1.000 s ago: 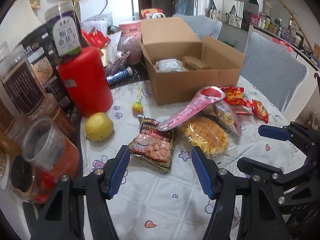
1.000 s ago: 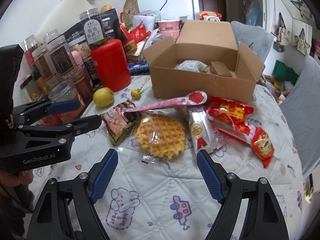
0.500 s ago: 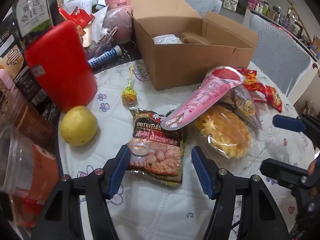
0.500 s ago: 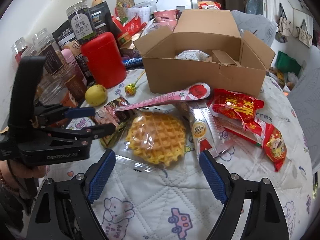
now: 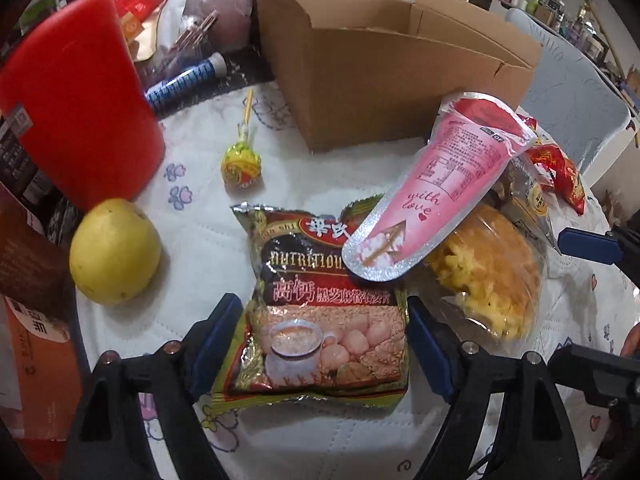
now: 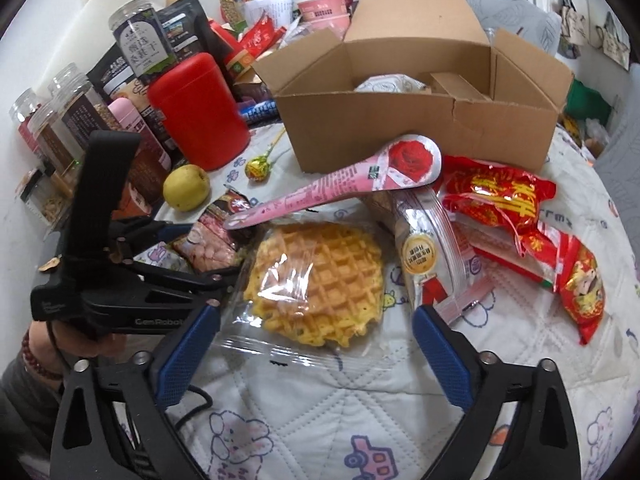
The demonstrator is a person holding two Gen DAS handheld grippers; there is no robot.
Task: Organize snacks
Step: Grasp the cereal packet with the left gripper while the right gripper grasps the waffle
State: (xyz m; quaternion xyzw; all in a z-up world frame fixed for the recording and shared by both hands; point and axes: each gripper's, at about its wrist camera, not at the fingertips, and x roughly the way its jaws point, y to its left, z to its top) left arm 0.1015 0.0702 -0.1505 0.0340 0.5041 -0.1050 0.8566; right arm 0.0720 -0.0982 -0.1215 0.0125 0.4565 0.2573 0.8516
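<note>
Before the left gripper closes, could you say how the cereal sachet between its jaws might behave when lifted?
The cereal sachet looks like soft, crinkled foil, so it will probably flex rather than stay flat. The pink pouch rests on its top corner and would likely slide off. It seems light for its size.

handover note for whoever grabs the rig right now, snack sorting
Left gripper: jaws just opened wider, straddling the cereal packet, not gripping.
Right gripper: jaws just opened wide around the wrapped waffle, not gripping.
Pink pouch lies across both snacks.
Red packets and lollipop sit on the table.
Cardboard box holds a few items already.
Left: everything on the table.
</note>
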